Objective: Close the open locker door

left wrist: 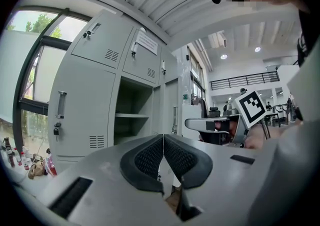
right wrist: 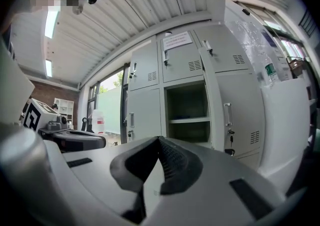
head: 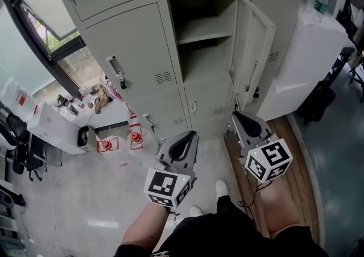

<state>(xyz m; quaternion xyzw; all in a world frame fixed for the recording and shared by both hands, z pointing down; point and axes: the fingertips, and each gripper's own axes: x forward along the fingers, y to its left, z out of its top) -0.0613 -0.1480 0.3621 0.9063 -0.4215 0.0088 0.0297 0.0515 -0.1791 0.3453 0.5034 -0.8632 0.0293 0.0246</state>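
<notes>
While the two grippers are held low in front of the lockers, neither of them holds anything. The left gripper (head: 189,141) has its jaws fully together: the dark ribbed pads (left wrist: 147,157) meet along one line and nothing is between them. The right gripper (head: 245,123) is closed in the same way, its pads (right wrist: 175,162) touching and empty.

The locker door (head: 254,51) stands open, swung outward on its right side. It is straight ahead of the right gripper and well apart from it, not touched by either jaw. The open compartment (head: 202,28) lies ahead of the left gripper and a little to its right, with one shelf (head: 203,37) inside. Beyond the door, further to the right of the right gripper, a water bottle (head: 321,0) stands on a white cabinet (head: 310,62).
</notes>
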